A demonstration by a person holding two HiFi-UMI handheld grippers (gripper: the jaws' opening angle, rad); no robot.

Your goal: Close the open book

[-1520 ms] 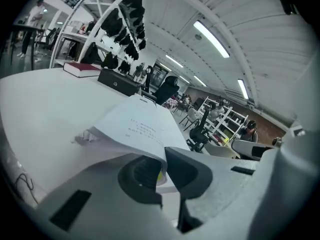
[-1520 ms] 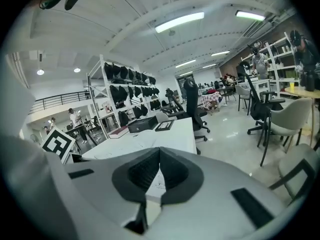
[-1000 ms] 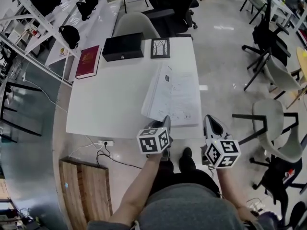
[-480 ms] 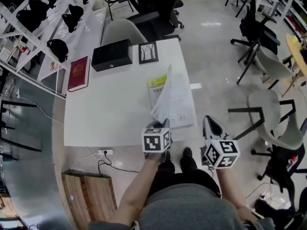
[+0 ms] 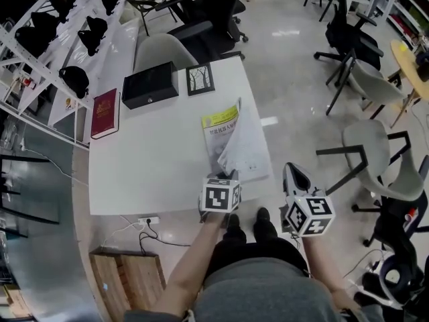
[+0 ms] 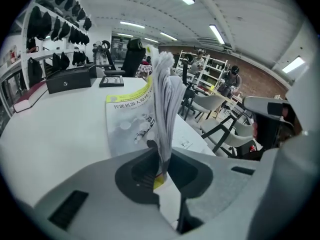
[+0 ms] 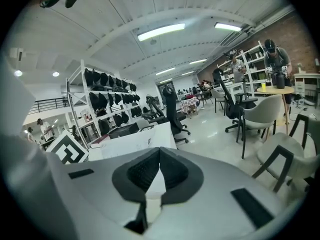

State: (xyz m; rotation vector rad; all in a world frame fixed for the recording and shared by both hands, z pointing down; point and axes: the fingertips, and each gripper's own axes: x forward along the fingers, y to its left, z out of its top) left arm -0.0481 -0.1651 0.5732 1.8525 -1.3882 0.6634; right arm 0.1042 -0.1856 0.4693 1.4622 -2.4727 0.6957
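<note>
Book pages [image 6: 164, 94] clamped in left hand-held gripper [image 6: 161, 160]; right hand-held gripper [image 7: 159, 153] closed, empty

This is an open-plan office or lab workspace. A white bench [image 5: 154, 159] stands on a polished floor [image 5: 288, 86], with black swivel chairs [image 5: 211, 9] and grey shell chairs [image 5: 161, 49] around it. More such chairs stand beside a round table [image 5: 412, 62] further off. Along one side runs a white metal rack [image 5: 27, 52] hung with rows of black gear [image 5: 74, 79]. A power strip [image 5: 149, 220] with trailing cables lies on the floor by the bench. The right gripper view shows long strip lights [image 7: 161, 31] on a white ceiling, a brick wall [image 7: 302, 31], open white shelves [image 7: 250, 59], and a person [image 7: 276, 59] standing near them.
</note>
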